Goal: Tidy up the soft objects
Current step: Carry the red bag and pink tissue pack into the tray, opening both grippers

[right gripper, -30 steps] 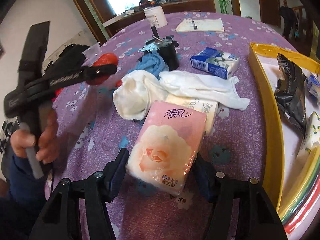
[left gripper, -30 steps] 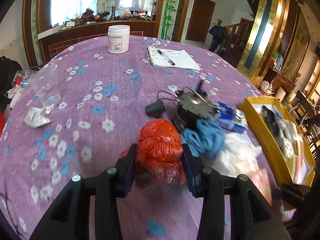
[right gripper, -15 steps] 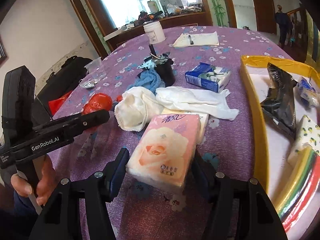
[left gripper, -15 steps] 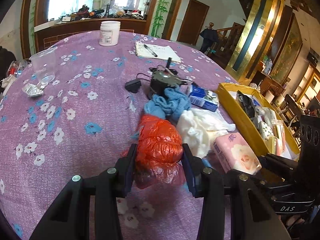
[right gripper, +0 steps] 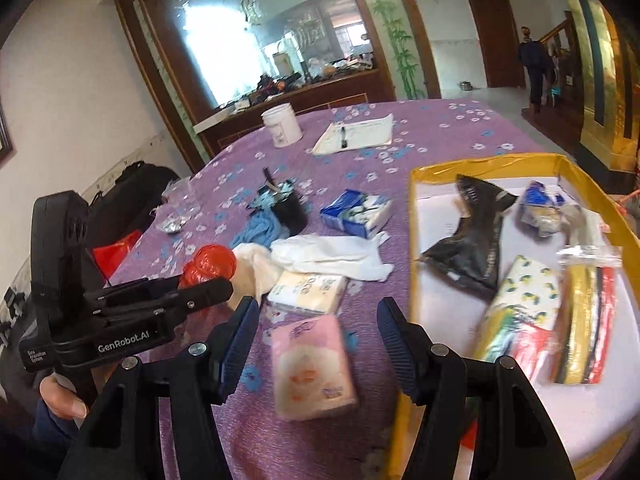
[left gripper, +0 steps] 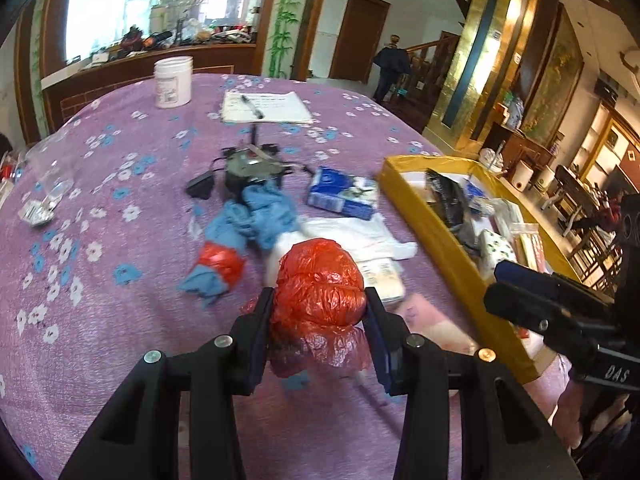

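At the lower centre of the left wrist view, the left gripper [left gripper: 319,312] has its fingers [left gripper: 260,320] pressed into both sides of a crumpled red plastic bag [left gripper: 320,288], which bulges out above and below them and seems lifted clear of the purple flowered worktop [left gripper: 120,184]. To finish this step well, I judge the bag should travel toward the yellow tray [left gripper: 444,264] at the right of the frame, high enough to pass the tray's wall, with the squeeze kept steady because the thin plastic can slip or spring out. Lower centre of the right wrist view shows the right gripper [right gripper: 316,344] with fingers [right gripper: 240,336] spread wide and nothing between them; the pink tissue pack [right gripper: 312,368] lies blurred on the worktop below the gap, not touched as far as I can tell. That pack sits just beside the tray's left wall and probably needs picking up again. White cloths [right gripper: 332,256], a blue cloth [right gripper: 260,232] and more tissue packs lie above it.
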Action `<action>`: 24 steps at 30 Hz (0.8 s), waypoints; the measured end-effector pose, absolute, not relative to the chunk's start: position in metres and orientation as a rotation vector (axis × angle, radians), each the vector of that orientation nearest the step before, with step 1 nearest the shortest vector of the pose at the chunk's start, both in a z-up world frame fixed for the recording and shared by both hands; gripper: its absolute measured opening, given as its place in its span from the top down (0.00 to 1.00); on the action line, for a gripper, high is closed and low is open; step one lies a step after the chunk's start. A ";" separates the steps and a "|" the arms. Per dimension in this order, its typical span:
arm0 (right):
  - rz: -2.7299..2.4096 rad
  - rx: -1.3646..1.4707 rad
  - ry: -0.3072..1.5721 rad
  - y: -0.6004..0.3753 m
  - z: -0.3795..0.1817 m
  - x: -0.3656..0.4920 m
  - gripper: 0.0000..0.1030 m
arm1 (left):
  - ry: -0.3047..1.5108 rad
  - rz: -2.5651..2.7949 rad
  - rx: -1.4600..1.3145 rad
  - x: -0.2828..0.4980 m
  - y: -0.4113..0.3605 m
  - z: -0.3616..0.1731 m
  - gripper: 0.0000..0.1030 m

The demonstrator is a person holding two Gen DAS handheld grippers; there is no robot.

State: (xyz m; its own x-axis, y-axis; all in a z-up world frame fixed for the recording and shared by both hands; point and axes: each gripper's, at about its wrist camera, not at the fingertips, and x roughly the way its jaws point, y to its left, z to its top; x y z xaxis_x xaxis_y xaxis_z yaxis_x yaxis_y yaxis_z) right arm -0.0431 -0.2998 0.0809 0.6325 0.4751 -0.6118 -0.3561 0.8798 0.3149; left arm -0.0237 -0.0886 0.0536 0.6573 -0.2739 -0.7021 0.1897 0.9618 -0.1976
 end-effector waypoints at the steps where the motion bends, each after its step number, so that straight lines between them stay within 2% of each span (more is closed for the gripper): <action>1: 0.468 0.179 0.739 -0.306 0.083 -0.044 0.36 | 0.810 -0.272 -0.104 -0.024 -0.094 0.056 0.60; 19: 0.352 0.324 0.675 -0.395 0.093 -0.056 0.38 | 0.814 -0.428 0.005 -0.021 -0.183 0.068 0.60; 24: 0.367 0.346 0.696 -0.402 0.092 -0.056 0.38 | 0.775 -0.436 0.007 -0.026 -0.183 0.078 0.59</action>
